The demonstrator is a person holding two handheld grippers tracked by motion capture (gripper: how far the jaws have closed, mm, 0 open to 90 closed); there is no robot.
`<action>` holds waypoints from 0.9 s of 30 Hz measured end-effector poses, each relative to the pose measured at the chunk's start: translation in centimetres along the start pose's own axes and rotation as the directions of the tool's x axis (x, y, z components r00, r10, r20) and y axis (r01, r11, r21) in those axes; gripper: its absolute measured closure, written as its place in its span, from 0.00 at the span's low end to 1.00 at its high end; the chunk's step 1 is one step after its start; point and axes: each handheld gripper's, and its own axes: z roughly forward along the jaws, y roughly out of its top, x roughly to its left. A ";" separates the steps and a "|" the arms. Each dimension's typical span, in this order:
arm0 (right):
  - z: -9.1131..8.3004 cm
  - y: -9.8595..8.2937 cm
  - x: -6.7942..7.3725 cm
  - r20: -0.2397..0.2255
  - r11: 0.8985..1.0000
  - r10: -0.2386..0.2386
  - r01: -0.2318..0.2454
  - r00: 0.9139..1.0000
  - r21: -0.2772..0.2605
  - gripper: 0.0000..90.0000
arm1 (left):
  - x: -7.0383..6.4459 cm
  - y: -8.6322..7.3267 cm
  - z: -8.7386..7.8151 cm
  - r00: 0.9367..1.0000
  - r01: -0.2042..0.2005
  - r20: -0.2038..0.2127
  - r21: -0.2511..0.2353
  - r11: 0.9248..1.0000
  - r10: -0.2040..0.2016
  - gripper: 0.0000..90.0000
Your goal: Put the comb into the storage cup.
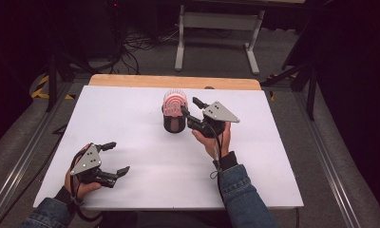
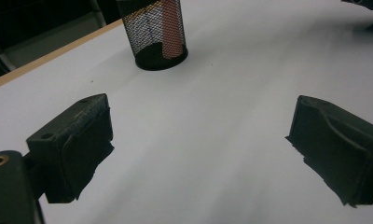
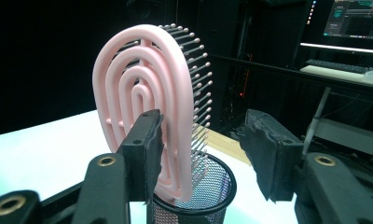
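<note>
A pink hairbrush stands head-up in a black mesh cup at the middle back of the white table. My right gripper is open just right of the brush head. In the right gripper view the brush rises from the cup, its back close by the left pad and its bristles pointing into the gap of the right gripper. My left gripper rests open at the front left, holding nothing. The left gripper looks towards the cup.
A wooden strip runs along the table's far edge. Behind it stand a white desk frame and cables on the floor. Dark stands flank the table. A lit monitor glows behind the brush. Bare white board lies between the hands.
</note>
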 end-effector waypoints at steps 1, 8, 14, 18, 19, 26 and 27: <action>-0.1 0.0 0.0 0.000 1.000 0.001 -0.001 1.000 -0.002 0.52 | 0.0 0.0 0.0 1.000 -0.001 0.000 0.001 1.000 0.001 0.08; -0.4 0.3 -0.1 0.008 1.000 -0.004 0.005 1.000 -0.010 0.50 | 0.0 0.0 0.0 1.000 0.000 0.002 0.000 1.000 0.000 0.08; -0.7 0.6 -0.2 0.016 1.000 -0.017 0.017 1.000 -0.017 0.47 | 0.0 0.0 0.0 1.000 -0.002 0.001 0.002 1.000 0.002 0.08; -0.9 0.8 -0.2 0.022 0.999 -0.032 0.033 0.999 -0.016 0.44 | 0.0 0.0 0.0 1.000 -0.003 0.003 0.002 1.000 0.003 0.08; -0.9 0.8 -0.1 0.023 0.999 -0.030 0.030 0.999 -0.018 0.43 | 0.0 0.0 0.0 1.000 -0.003 0.003 0.002 1.000 0.003 0.08; -1.1 1.2 0.0 0.032 0.998 -0.057 0.058 0.998 -0.014 0.37 | 0.0 0.1 0.0 1.000 -0.007 0.000 0.006 1.000 0.007 0.08; -1.1 1.3 0.0 0.033 0.998 -0.064 0.064 0.997 -0.011 0.36 | 0.0 0.1 0.0 1.000 -0.007 0.000 0.005 1.000 0.007 0.08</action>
